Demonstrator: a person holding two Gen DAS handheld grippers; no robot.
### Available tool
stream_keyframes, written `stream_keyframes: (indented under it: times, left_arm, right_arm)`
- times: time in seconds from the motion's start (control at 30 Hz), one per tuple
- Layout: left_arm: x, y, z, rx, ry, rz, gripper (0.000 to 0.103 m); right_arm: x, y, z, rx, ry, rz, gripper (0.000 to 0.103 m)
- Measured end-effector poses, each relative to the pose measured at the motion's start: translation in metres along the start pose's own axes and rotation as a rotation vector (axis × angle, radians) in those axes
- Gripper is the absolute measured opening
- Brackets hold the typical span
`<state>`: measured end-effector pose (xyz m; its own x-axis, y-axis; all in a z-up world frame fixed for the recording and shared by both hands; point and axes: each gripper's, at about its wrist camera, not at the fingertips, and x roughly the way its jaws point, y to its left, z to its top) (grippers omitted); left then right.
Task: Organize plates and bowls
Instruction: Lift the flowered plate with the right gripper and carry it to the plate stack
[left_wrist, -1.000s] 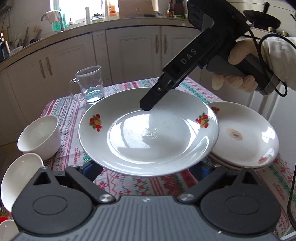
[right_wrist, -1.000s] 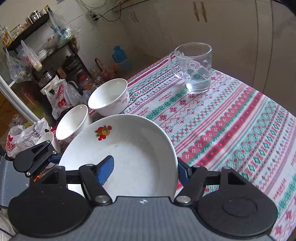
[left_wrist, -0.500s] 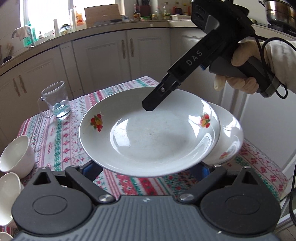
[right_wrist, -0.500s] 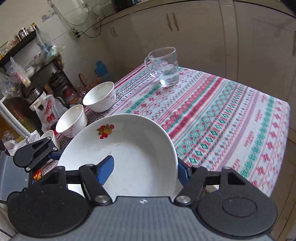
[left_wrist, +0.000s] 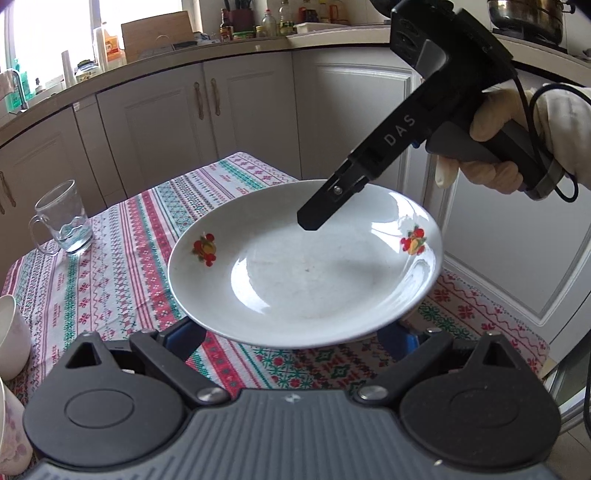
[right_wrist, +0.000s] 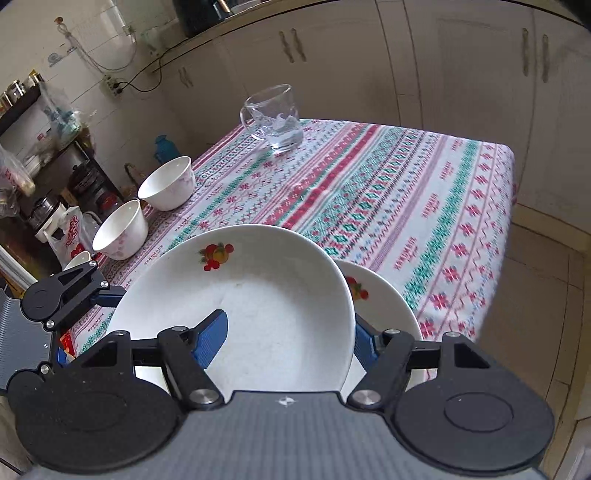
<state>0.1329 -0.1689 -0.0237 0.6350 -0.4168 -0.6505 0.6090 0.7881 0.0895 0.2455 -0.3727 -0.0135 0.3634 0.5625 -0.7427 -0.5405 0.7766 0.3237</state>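
A white plate with fruit decals (left_wrist: 303, 273) is held in the air above the table. My right gripper (left_wrist: 314, 223) grips its far rim, one blue pad (right_wrist: 210, 338) on top of the plate (right_wrist: 258, 310) and the other below. My left gripper (left_wrist: 291, 332) sits under the plate's near rim with its fingers spread wide. Another white plate (right_wrist: 384, 306) lies on the table right below the held one. Two white bowls (right_wrist: 168, 182) (right_wrist: 122, 229) stand at the table's left side.
A glass mug (right_wrist: 275, 116) stands at the far edge of the patterned tablecloth (right_wrist: 406, 192). A bowl rim (left_wrist: 11, 336) shows at the left. White cabinets (left_wrist: 221, 110) stand beyond the table. The table's right edge drops to the floor.
The held plate has moved right over the plate on the table, which it now hides in the left wrist view. The mug and bowls slid left in both views.
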Motion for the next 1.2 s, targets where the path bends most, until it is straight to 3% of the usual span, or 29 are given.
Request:
stream_keyframes:
  times: [1.2]
  left_arm:
    - [0.012, -0.003, 0.000, 0.015, 0.018, -0.054, 0.098]
  right_arm:
    - [-0.016, -0.016, -0.042, 0.075, -0.006, -0.047, 0.075]
